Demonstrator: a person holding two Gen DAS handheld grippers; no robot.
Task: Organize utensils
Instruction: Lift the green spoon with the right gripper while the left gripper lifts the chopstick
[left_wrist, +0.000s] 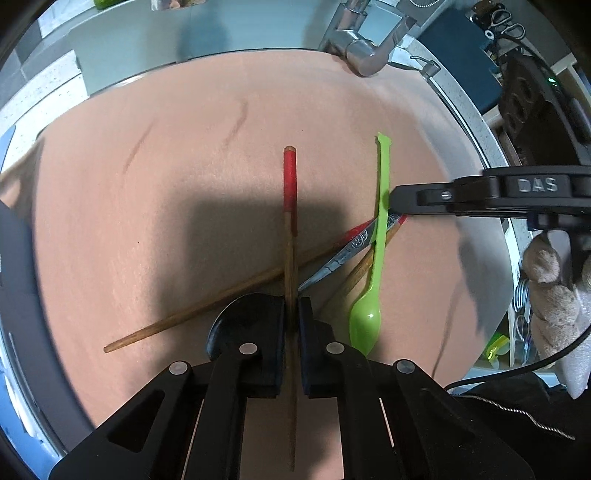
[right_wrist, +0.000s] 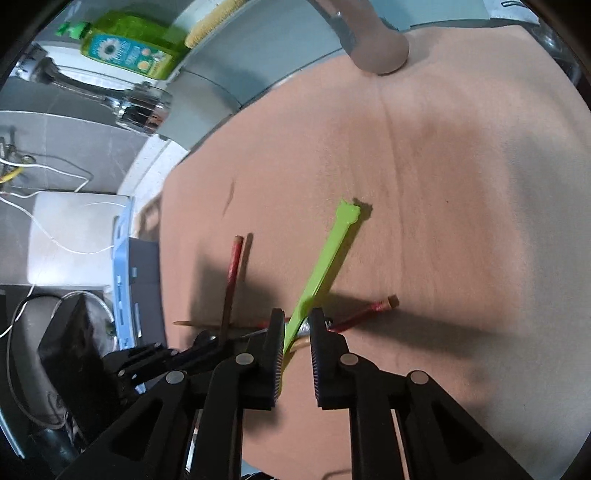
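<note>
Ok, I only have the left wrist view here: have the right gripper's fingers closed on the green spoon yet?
Observer: Not yet. In the right wrist view the right gripper straddles the green spoon at its handle, which leans on one finger with a gap to the other.
Operator: And the chopstick end mostly hidden under it?
Observer: That second chopstick pokes out beyond those fingers, its red section and wooden tip lying on the peach mat.

The right hand-held gripper (right_wrist: 296, 338) straddles the green spoon's handle (right_wrist: 325, 258), its jaws parted, above crossed chopsticks (right_wrist: 232, 280).
</note>
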